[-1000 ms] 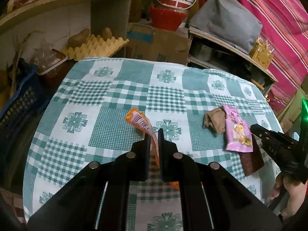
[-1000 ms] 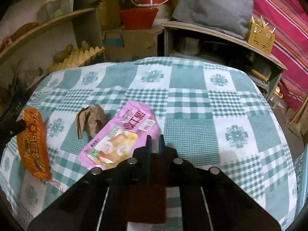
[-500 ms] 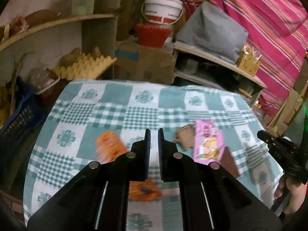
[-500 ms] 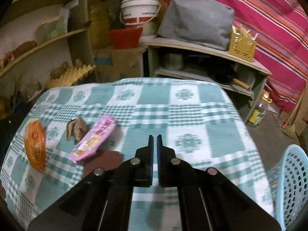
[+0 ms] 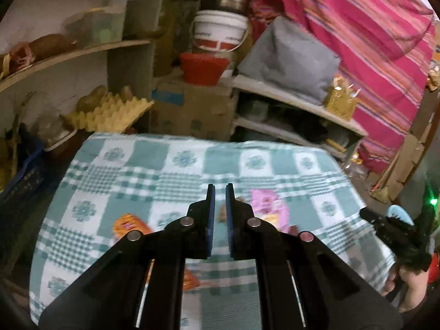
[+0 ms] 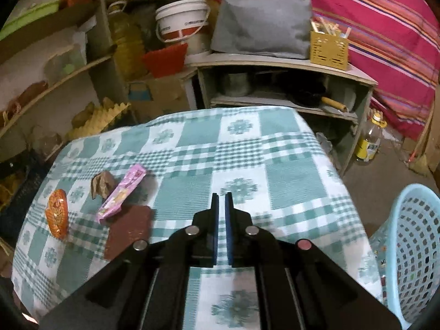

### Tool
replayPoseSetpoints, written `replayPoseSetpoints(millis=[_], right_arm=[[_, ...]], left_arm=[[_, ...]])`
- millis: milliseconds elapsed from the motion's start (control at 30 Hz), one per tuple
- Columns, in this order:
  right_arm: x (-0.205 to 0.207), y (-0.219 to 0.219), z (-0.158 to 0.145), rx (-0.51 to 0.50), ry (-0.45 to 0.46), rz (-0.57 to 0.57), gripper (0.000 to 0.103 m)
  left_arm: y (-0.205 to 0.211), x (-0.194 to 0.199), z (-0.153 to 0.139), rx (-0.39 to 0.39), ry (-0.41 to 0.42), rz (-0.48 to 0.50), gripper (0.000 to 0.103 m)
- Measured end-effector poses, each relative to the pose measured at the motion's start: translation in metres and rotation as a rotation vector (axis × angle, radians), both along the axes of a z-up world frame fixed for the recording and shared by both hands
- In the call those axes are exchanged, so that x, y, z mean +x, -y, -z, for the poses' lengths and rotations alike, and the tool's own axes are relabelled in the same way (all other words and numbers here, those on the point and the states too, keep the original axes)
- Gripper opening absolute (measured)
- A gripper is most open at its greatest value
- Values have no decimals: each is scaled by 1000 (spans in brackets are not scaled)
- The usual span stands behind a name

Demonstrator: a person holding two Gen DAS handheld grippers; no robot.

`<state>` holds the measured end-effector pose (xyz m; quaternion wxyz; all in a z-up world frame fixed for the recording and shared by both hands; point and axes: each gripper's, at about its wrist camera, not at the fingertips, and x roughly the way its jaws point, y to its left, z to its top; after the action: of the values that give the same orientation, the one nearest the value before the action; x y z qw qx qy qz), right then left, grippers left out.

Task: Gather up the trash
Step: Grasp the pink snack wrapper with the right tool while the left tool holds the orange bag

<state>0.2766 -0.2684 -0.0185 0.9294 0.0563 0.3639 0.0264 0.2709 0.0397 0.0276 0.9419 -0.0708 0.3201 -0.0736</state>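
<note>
Several pieces of trash lie on the green checked tablecloth: an orange wrapper, a crumpled brown paper, a pink wrapper and a dark brown flat wrapper. In the left wrist view the orange wrapper and the pink wrapper show beside the fingers. My left gripper is shut and empty above the table. My right gripper is shut and empty, right of the trash. It also shows in the left wrist view.
A light blue mesh basket stands on the floor at the table's right. Shelves behind hold a white bucket, a red basket, a grey cushion and yellow egg trays. A bottle stands on the floor.
Both grippers have let go and pulled back and up. The orange wrapper left my left gripper and lies on the cloth. The dark brown wrapper left my right gripper and lies by the pink one.
</note>
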Motion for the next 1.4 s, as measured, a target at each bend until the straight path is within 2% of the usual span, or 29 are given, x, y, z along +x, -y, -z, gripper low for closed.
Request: replayPoseSetpoints(millis=[33,67,100,133,167,200,233,300,400,633,767,867,900,967,1000,1033,1067,1133,1167,1267,1400], right_arm=[[3,-10,3,-14,-7,-14,6],[7,-17,5,-25,-15,-25,11],[8,-23,8,-31,-21,-31,18],[11,-32,11,-37,-25,-38,43],[13,-40,13,-43,-20,-37,60],[13,-46,13,-48,-10,-36,60],[16,-54,13,-54,-7,-43,60],[21,-67,16,-44,-12,-62,60],[30,-90,23,-38,-26,-84,60],[55,-129,41,-132,-68,-118,61],[70,-132,51,-119,-113,-131,61],[80,-139,54,-125,-145,-161,61],[80,-142,56,-134,-154,-179,60],[80,-145,60,-137,-154,-192,47],[80,-145,61,-128,-155,-195,44],[81,-143,61,-117,-150,-190,31],[81,-142,60,-115,-148,-187,19],[81,-135,59,-92,-145,-182,13],[81,-131,58,-74,-142,-174,7],[78,-120,53,-29,-129,-158,3],[70,-107,43,-16,-99,-141,3]], left_arm=[[-7,1,5,9,-15,-15,6],[-16,3,12,17,-35,-30,8],[-25,5,20,21,-56,-48,15],[-32,7,26,22,-72,-65,28],[-44,10,35,18,-101,-90,36],[-53,12,43,12,-125,-113,50],[-63,15,51,2,-152,-136,54],[-76,22,65,-23,-196,-153,56],[-87,31,84,-43,-249,-184,66],[-90,44,104,-22,-309,-195,75],[-88,50,111,-4,-334,-181,75],[-81,53,111,13,-331,-155,74],[-79,54,111,9,-330,-144,68],[-75,55,110,18,-329,-126,53],[-73,56,110,23,-329,-117,41],[-71,56,110,25,-328,-108,30],[-69,57,110,23,-329,-100,27],[-66,58,110,17,-329,-92,16],[-63,58,109,13,-328,-85,13],[-56,57,103,18,-309,-73,8],[-48,53,90,9,-275,-65,5]])
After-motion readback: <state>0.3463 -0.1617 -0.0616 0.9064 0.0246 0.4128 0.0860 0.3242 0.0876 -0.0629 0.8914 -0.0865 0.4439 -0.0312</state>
